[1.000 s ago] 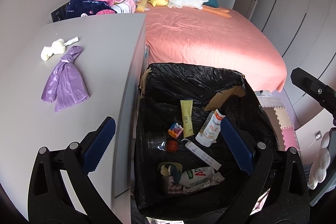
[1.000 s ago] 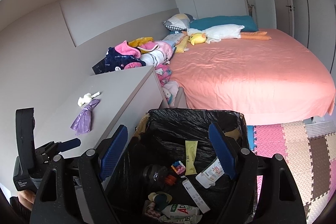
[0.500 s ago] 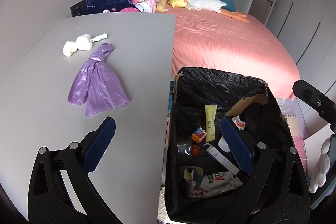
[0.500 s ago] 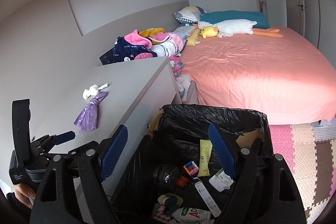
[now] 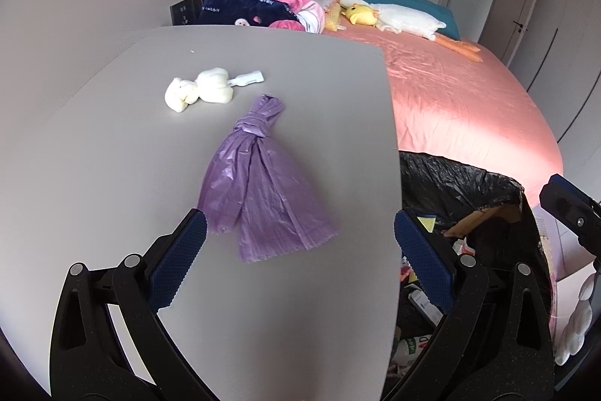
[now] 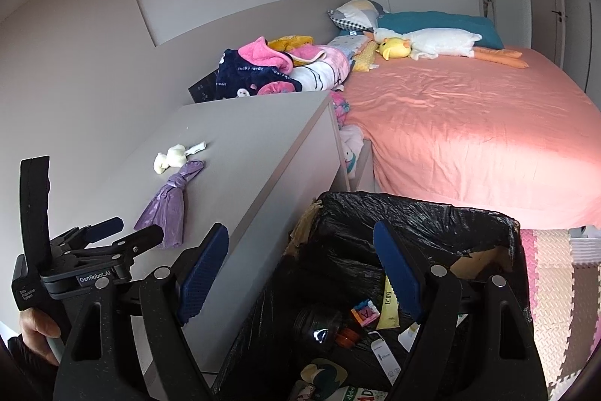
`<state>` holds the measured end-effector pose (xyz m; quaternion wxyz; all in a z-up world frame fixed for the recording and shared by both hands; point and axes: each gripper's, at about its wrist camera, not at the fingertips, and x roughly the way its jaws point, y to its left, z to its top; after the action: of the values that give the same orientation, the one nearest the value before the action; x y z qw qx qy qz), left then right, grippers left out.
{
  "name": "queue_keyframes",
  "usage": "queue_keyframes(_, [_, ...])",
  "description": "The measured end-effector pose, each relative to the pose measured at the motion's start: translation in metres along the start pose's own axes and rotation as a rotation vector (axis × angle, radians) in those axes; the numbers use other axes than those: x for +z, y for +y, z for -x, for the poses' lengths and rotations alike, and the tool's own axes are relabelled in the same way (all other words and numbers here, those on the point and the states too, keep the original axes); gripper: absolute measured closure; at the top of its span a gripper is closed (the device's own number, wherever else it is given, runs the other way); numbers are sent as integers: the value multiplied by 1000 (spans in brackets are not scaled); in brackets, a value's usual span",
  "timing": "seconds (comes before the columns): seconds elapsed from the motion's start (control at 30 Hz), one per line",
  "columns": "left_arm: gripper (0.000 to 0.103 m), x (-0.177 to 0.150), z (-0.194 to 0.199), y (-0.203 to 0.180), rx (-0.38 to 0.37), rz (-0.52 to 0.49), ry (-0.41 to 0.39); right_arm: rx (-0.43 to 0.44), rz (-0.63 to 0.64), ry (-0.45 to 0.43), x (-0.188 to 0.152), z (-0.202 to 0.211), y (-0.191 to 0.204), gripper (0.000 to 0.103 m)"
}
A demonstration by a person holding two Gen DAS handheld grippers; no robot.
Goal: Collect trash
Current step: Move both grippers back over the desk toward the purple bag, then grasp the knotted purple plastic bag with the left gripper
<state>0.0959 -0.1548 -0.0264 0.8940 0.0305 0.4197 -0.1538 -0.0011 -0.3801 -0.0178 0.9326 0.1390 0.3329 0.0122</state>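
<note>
A knotted purple plastic bag (image 5: 259, 183) lies flat on the grey cabinet top (image 5: 112, 138), with a crumpled white wad (image 5: 199, 92) and a small white tube behind it. My left gripper (image 5: 300, 262) is open and empty, just short of the bag's near edge. My right gripper (image 6: 300, 277) is open and empty above the black-lined trash bin (image 6: 413, 213), which holds several pieces of trash. The bag (image 6: 165, 205) and the left gripper (image 6: 109, 235) also show in the right wrist view.
The bin (image 5: 469, 183) stands right of the cabinet edge. A bed with a pink sheet (image 6: 469, 123) lies behind, with plush toys, pillows and piled clothes (image 6: 263, 70). Foam floor mats (image 6: 556, 273) lie at the right.
My left gripper has swung left from over the bin to over the cabinet top, closing on the purple bag. The right gripper has shifted slightly over the bin.
</note>
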Motion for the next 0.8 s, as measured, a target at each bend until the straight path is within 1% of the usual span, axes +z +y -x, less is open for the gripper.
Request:
queue_keyframes(0.2, [7, 12, -22, 17, 52, 49, 27, 6, 47, 16, 7, -20, 16, 23])
queue_keyframes(0.3, [9, 17, -31, 20, 63, 39, 39, 11, 61, 23, 12, -30, 24, 23])
queue_keyframes(0.37, [13, 20, -38, 21, 81, 30, 46, 18, 64, 29, 16, -38, 28, 23])
queue_keyframes(0.47, [23, 23, -48, 25, 89, 23, 66, 21, 64, 37, 21, -50, 33, 23])
queue_keyframes(0.5, [28, 24, -51, 26, 90, 21, 73, 24, 64, 39, 22, -53, 35, 23])
queue_keyframes(0.57, [44, 26, -57, 31, 83, 27, 93, 30, 67, 41, 25, -59, 40, 23])
queue_keyframes(0.6, [45, 27, -58, 32, 89, 28, 89, 32, 70, 43, 27, -63, 42, 23])
queue_keyframes(0.63, [49, 28, -59, 34, 99, 24, 88, 34, 73, 45, 29, -66, 45, 23])
queue_keyframes(0.67, [55, 29, -60, 35, 103, 21, 86, 38, 77, 48, 30, -69, 47, 23])
queue_keyframes(0.7, [59, 30, -59, 36, 104, 21, 83, 41, 81, 50, 31, -72, 50, 23])
queue_keyframes(0.77, [76, 30, -58, 41, 98, 37, 72, 46, 91, 55, 33, -78, 55, 23])
queue_keyframes(0.8, [79, 29, -57, 45, 93, 50, 67, 49, 96, 59, 34, -81, 59, 23])
